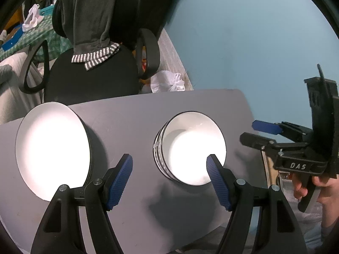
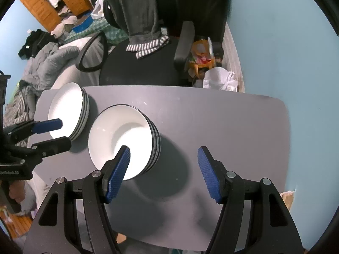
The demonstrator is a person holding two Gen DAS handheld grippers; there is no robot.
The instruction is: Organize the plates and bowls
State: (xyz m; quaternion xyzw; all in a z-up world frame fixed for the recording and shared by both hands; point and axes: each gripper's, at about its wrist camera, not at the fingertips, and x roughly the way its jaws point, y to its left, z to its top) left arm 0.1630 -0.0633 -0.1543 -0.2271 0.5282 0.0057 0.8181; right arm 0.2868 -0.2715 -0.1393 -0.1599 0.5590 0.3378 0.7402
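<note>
A stack of white plates [image 1: 53, 148] with dark rims sits on the left of the grey table [image 1: 131, 118]; it also shows in the right wrist view [image 2: 65, 110]. A stack of white bowls [image 1: 190, 146] sits right of it, seen too in the right wrist view [image 2: 122, 135]. My left gripper [image 1: 169, 169] is open and empty, above the table between the stacks, its right finger over the bowls' near rim. My right gripper [image 2: 164, 165] is open and empty, just right of the bowls, and shows in the left wrist view [image 1: 256, 132]. The left gripper shows in the right wrist view [image 2: 57, 133], beside the plates.
A black office chair [image 2: 139, 67] with a grey garment over its back stands behind the table. A white plastic bag [image 2: 220, 80] and toys lie on the floor at the back right. A bed with grey bedding [image 2: 46, 63] is at the left. A blue wall [image 1: 254, 42] is at the right.
</note>
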